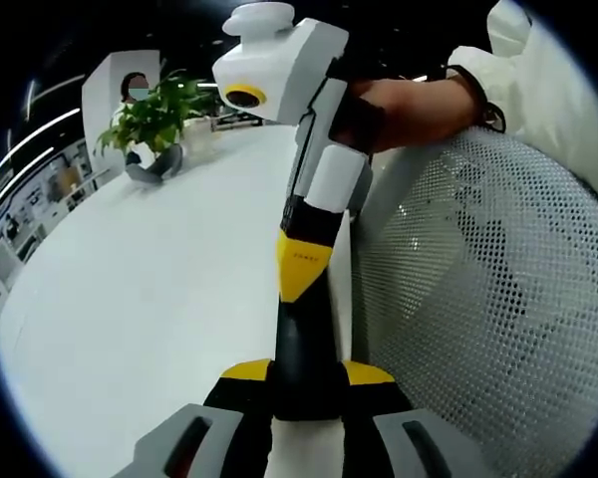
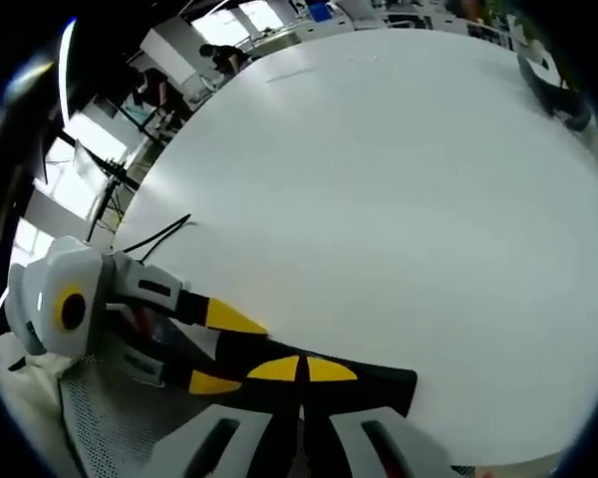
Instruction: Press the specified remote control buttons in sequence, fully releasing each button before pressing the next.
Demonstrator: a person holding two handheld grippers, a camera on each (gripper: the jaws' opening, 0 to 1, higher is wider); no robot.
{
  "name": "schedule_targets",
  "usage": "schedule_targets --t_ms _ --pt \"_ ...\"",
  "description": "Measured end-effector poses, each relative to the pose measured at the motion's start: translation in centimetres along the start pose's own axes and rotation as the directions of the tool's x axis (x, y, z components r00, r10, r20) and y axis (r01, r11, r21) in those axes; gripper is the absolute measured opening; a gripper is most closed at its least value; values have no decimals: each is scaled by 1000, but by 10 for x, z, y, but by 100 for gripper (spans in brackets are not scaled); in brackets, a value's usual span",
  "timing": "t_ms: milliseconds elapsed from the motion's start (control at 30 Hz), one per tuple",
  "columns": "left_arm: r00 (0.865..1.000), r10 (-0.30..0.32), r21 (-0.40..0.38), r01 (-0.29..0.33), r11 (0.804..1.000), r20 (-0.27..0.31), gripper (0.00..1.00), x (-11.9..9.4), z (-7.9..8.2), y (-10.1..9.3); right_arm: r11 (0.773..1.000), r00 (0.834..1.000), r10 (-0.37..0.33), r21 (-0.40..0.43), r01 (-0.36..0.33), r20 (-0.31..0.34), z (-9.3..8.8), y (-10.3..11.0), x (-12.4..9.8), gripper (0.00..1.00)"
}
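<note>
A black remote control [image 1: 304, 339] is held over the white table's edge, with my left gripper [image 1: 307, 371] shut on its near end, one yellow tip on each side. My right gripper [image 1: 299, 267] comes in from above, held by a hand. Its jaws are shut and its yellow tip rests on the remote's far part. In the right gripper view the remote [image 2: 379, 386] lies crosswise under my right gripper [image 2: 304, 369]. The left gripper [image 2: 222, 351] grips its left end. The buttons are hidden.
A white round table [image 1: 130, 299] stretches ahead, with a potted plant [image 1: 154, 119] at its far side. A white mesh chair back [image 1: 478, 299] stands close on the right. A thin black cable [image 2: 159, 234] lies near the table [image 2: 379, 199] edge.
</note>
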State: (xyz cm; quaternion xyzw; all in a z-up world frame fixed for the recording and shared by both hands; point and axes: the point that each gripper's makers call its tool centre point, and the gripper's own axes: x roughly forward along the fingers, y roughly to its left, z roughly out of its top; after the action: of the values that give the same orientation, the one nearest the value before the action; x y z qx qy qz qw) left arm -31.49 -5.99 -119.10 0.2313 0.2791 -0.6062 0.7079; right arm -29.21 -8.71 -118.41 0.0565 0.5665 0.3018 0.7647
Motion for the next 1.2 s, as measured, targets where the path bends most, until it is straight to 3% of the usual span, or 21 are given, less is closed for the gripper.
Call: schedule_targets --t_ms 267,933,1200 --pt "1000 6 -4 -6 1000 0 25 0 0 2 997 998 -67 -49 67 13 4 -1 3 0" --pt "999 49 -40 -50 998 -16 25 -1 -1 13 999 998 -35 41 33 47 11 -4 -6 0" --pt "998 57 -49 -57 997 -4 25 -1 -1 13 1000 1000 -10 28 10 5 4 3 -2 0"
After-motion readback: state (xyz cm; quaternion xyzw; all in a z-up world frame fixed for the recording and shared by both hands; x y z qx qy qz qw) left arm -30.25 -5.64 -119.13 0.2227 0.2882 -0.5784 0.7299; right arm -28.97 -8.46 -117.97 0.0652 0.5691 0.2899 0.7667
